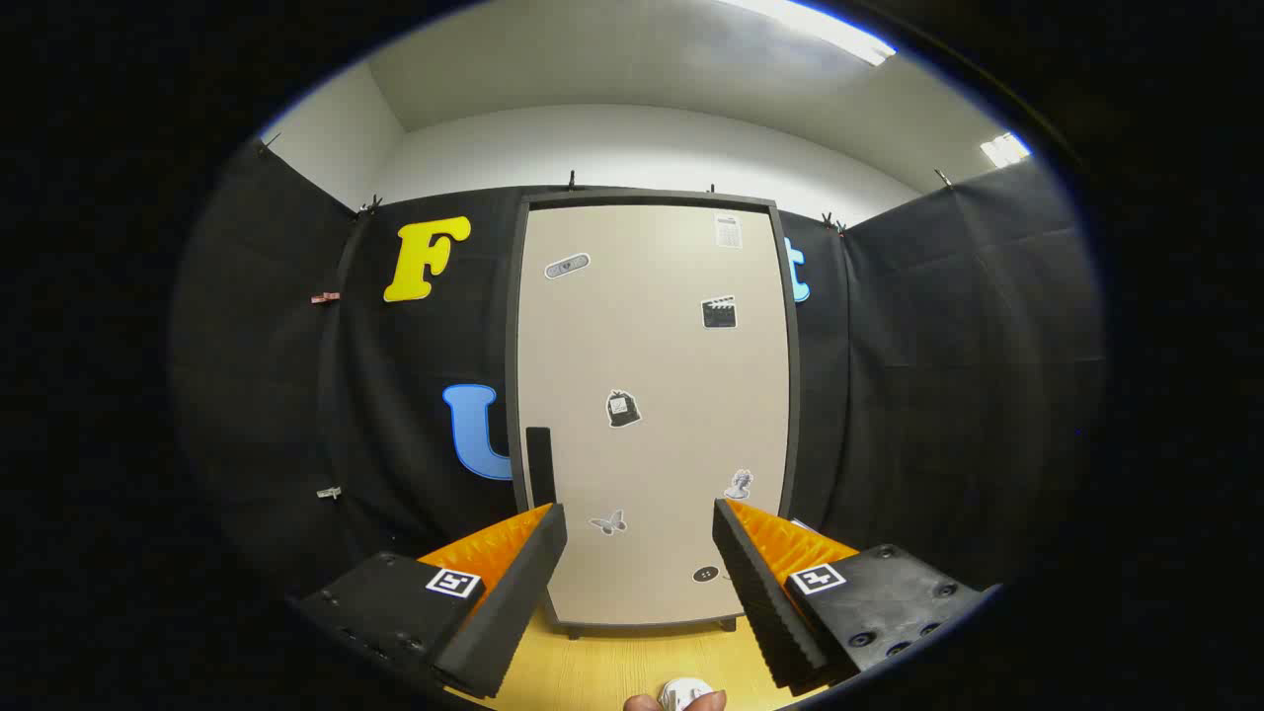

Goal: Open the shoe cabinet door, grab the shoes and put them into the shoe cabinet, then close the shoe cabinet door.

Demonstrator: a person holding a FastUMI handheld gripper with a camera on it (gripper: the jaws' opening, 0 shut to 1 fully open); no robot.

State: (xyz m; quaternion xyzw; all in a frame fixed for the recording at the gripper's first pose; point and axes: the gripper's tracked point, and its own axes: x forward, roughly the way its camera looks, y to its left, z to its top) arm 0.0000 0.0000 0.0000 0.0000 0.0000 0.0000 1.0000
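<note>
Shoe cabinet [652,395] upright on wooden bench [632,667], against black cloth wall, straight ahead beyond tongs [640,528]. Beige cabinet door [671,355] shut within dark frame, small stickers scattered over its face. Dark vertical handle [539,464] at door's left edge, just above left fingertip. Tongs spread wide, holding nothing, clear of door. Fingertip of hand [674,701] visible below, between fingers.
</note>
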